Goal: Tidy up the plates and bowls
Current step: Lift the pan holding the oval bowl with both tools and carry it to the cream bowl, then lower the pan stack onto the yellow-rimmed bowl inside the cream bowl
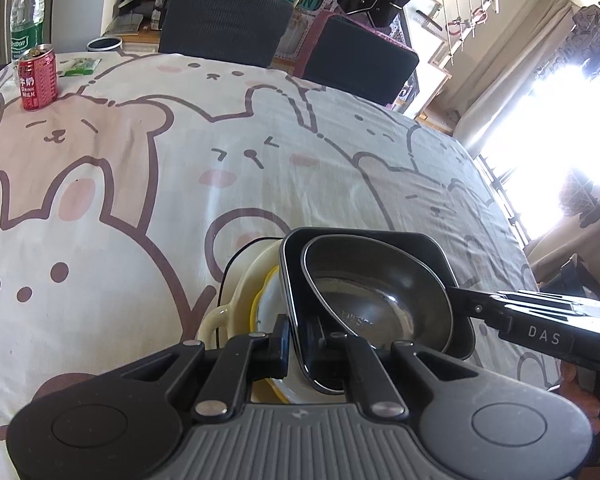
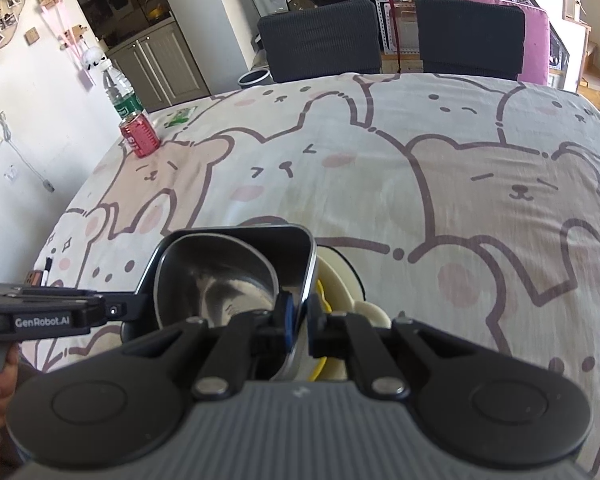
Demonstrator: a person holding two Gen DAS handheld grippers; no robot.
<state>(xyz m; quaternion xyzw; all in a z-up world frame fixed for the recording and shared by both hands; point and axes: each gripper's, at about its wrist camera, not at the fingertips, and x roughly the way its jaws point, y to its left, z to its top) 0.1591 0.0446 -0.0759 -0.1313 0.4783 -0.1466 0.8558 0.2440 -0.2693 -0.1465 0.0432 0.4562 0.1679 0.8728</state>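
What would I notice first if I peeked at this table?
Two grippers, left and right, pinch opposite rims of a black square dish with a shiny metal bowl inside, above cream dishes. Far back, a red milk can stands on the bear-print tablecloth.

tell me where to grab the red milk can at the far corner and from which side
Take the red milk can around the middle of its round wall, claw level, coming from the open cloth side nearer the middle of the table. It stands upright, and the water bottle stands close behind it, so the far side looks crowded.
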